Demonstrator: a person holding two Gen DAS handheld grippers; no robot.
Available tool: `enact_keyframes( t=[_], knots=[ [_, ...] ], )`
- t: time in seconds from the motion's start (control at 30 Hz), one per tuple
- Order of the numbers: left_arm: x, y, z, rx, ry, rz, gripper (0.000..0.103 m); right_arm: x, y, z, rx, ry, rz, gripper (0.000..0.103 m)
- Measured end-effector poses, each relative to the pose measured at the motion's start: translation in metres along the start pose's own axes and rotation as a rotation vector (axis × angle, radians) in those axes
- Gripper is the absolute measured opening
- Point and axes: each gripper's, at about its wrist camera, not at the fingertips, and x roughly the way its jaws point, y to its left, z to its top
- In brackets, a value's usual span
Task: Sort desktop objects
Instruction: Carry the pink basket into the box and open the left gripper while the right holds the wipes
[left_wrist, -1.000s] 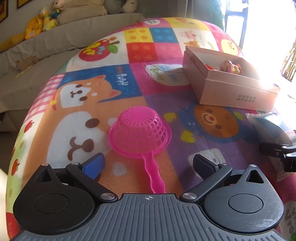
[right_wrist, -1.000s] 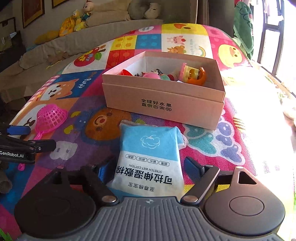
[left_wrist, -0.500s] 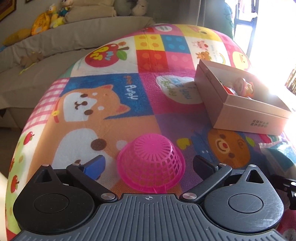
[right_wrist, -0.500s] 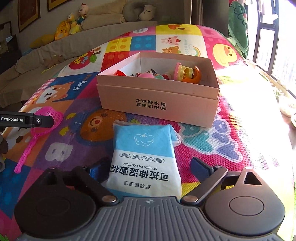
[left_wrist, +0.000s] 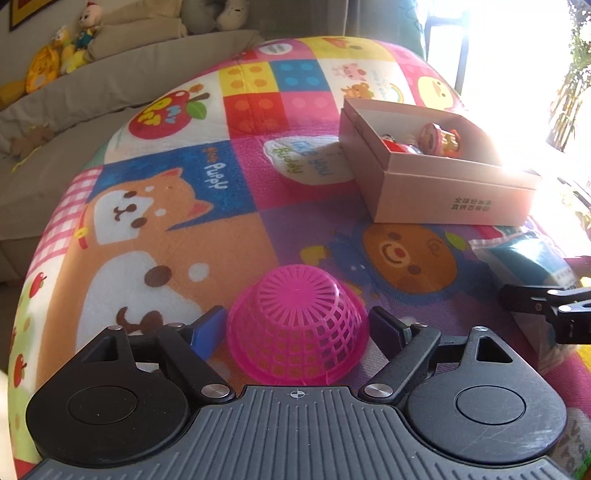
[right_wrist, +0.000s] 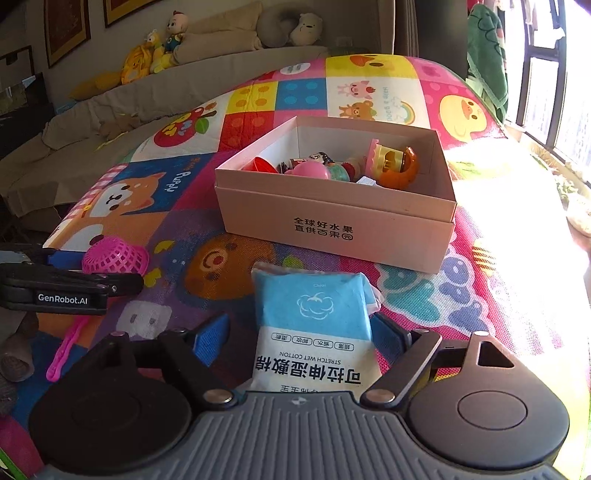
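Left tongs: spread wide, one finger on each side of the dome of a pink sieve; the blue pad sits just beside the mesh on the left and the dark pad on the right is close to the rim. Whether either pad touches the sieve cannot be told. Nothing is gripped.
Right tongs: released and spread, straddling a blue and white wet cotton pack that lies flat between the two fingers; contact with the pack cannot be told.
Pink sieve: lies mouth down on the play mat, dome upward. In the right wrist view its thin pink handle trails toward the camera, below the left tongs.
Wet cotton pack: rests on the mat near the front wall of the box, printed text facing up, with the blue half nearer the box.
Cardboard box: open, pale pink, standing on the mat beyond the pack and well apart from the sieve. It holds a jumble of small toys, among them an orange and yellow toy at the right.
Play mat: bright cartoon patches, a puppy, a bear, an apple, coloured bricks.
Background: a beige sofa with plush toys along its back; strong sunlight washes out the right side.
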Motion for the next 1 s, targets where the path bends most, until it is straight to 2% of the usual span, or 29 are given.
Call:
enact_keyframes(
  t=[0.03,0.07,0.17,0.23,0.37,0.47,0.53,0.6,0.63,0.73,0.83,1.0],
  knots=[
    [-0.004,-0.004,-0.001,0.008,0.001,-0.022,0.088,0.002,-0.001,0.001,0.000,0.023,-0.001,0.061],
    [-0.009,-0.007,0.000,0.014,-0.002,-0.043,0.088,0.001,-0.002,0.001,-0.002,0.033,0.007,0.055],
    [-0.024,-0.013,0.015,0.024,-0.050,-0.093,0.088,-0.014,-0.010,0.012,0.013,0.032,0.067,0.053],
    [-0.038,-0.019,0.037,0.035,-0.121,-0.125,0.088,-0.038,-0.018,0.027,0.019,-0.048,0.068,0.052],
    [-0.051,-0.039,0.093,0.085,-0.263,-0.193,0.088,-0.100,-0.045,0.071,0.067,-0.282,0.042,0.052],
    [-0.039,-0.059,0.132,0.113,-0.320,-0.202,0.088,-0.127,-0.059,0.092,0.076,-0.411,-0.022,0.053],
    [-0.021,-0.071,0.161,0.092,-0.329,-0.208,0.088,-0.133,-0.066,0.100,0.075,-0.449,-0.061,0.053],
    [-0.005,-0.079,0.181,0.060,-0.345,-0.229,0.089,-0.134,-0.071,0.105,0.078,-0.460,-0.069,0.053],
    [0.005,-0.082,0.191,0.044,-0.353,-0.225,0.095,-0.132,-0.074,0.107,0.079,-0.461,-0.077,0.053],
    [0.019,-0.081,0.200,0.030,-0.328,-0.235,0.096,-0.123,-0.082,0.110,0.092,-0.440,-0.110,0.053],
    [0.019,-0.072,0.186,0.019,-0.298,-0.238,0.098,-0.108,-0.092,0.109,0.111,-0.400,-0.115,0.053],
    [0.017,-0.062,0.144,0.063,-0.250,-0.173,0.100,-0.065,-0.094,0.116,0.124,-0.321,-0.084,0.053]
  ],
)
